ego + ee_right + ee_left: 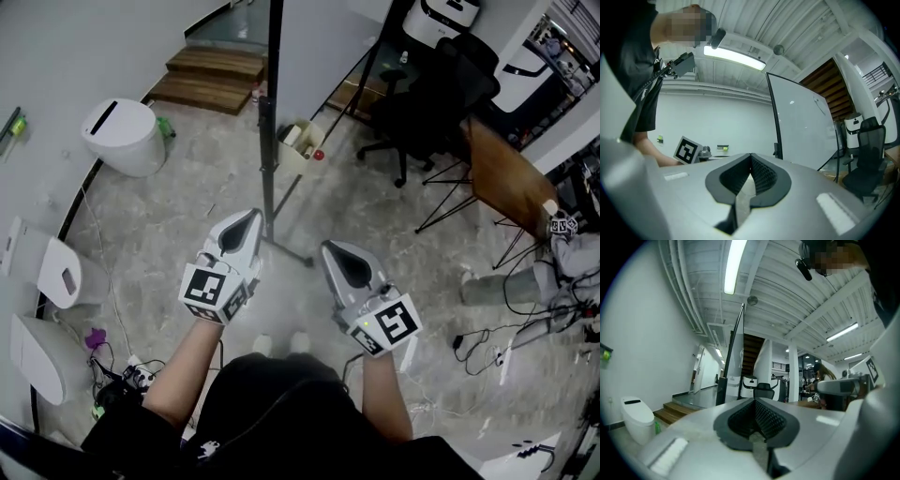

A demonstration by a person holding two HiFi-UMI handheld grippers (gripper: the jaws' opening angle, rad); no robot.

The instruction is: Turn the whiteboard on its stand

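The person's bare forearms reach forward from a black shirt, a gripper in each hand. The left claw is pressed together with nothing between its ribbed pads. The right claw is likewise pressed together and empty. Both hover above the marbled floor, side by side but apart.

Just beyond the claw tips stands the foot of the stand. Its dark pole rises straight up, carrying the whiteboard, which the head view sees steeply from above. In the right gripper view the whiteboard shows its white face and thin dark frame.

Against the pole sits a small beige box. It holds something white, and a small red round thing sits at its right edge; I cannot tell what either is.

To the left, against the curved wall, stand white rounded units. Farther along is another white unit with a dark slot on top and a green bottle beside it.

Farther back are wooden steps. To the right are a black office chair and a wooden tabletop on thin folding legs.
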